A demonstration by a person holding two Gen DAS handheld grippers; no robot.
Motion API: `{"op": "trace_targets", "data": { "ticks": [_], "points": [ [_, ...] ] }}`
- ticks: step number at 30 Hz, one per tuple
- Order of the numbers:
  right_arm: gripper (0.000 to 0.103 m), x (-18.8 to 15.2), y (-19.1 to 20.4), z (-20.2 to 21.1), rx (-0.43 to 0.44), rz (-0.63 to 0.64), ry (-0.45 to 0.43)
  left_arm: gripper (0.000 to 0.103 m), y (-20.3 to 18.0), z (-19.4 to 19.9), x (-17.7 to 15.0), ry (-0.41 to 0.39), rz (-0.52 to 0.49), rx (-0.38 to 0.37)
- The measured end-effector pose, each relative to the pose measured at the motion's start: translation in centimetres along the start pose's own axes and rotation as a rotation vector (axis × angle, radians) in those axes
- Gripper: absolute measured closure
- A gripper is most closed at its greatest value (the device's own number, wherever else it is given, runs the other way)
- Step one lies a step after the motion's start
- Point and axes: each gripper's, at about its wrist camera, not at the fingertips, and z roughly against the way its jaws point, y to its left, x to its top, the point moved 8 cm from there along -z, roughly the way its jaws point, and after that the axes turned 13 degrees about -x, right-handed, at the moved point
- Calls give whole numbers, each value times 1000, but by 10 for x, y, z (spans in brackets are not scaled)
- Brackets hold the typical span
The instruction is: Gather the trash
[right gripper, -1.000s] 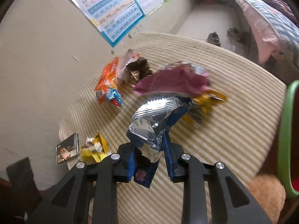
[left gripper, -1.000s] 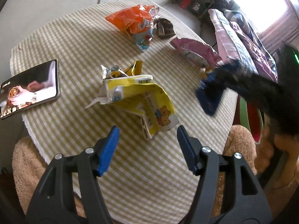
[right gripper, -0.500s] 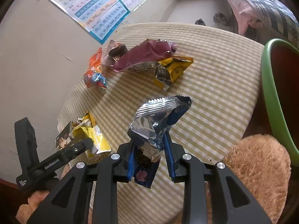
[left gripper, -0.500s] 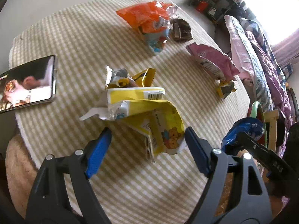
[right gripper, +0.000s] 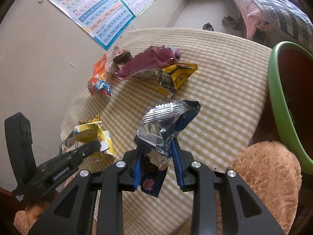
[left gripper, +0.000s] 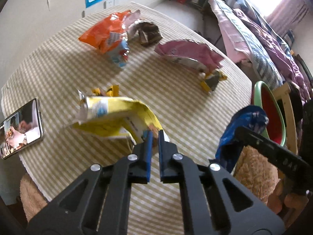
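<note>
Beige-and-white checked cloth covers the round table (left gripper: pixel 176 101) in the left wrist view, with a bed and bright window far right. At the near edge the left gripper (left gripper: pixel 154 137) has its blue pads pinched together on a corner of the crumpled yellow snack bag (left gripper: pixel 115 117). A smartphone with a lit screen (left gripper: pixel 21 129) lies at the left edge. Farther off sit an orange chip bag (left gripper: pixel 105 33), a dark brown wrapper (left gripper: pixel 148 32) just beside it, a pink foil bag (left gripper: pixel 187 54) and a small yellow-and-silver wrapper (left gripper: pixel 213 80) touching it. Off the table's right edge stands a green-rimmed bin with a red inside (left gripper: pixel 268 109); its contents cannot be made out.

From the right wrist view, the right gripper (right gripper: pixel 158 156) is clamped on a blue wrapper with silver foil lining (right gripper: pixel 164 129), held above the table's near edge. The bin rim curves along the right, well apart from the wrapper. A brown plush cushion (right gripper: pixel 266 176) lies near right. The left gripper's arm, lettered "GenRobot.AI", reaches in from the near left. A wall chart of pinyin syllables (right gripper: pixel 97 11) hangs far left.
</note>
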Motion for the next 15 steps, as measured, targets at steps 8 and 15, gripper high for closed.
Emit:
{"op": "trace_targets", "data": {
  "ticks": [8,15],
  "points": [
    [74,1,-5,2,8,-27,-4,100,-7,7,0,-9,6,-22],
    [74,3,-8,5,9,-37,-14,99,-23,11,4,-22,-39,-15]
  ]
}}
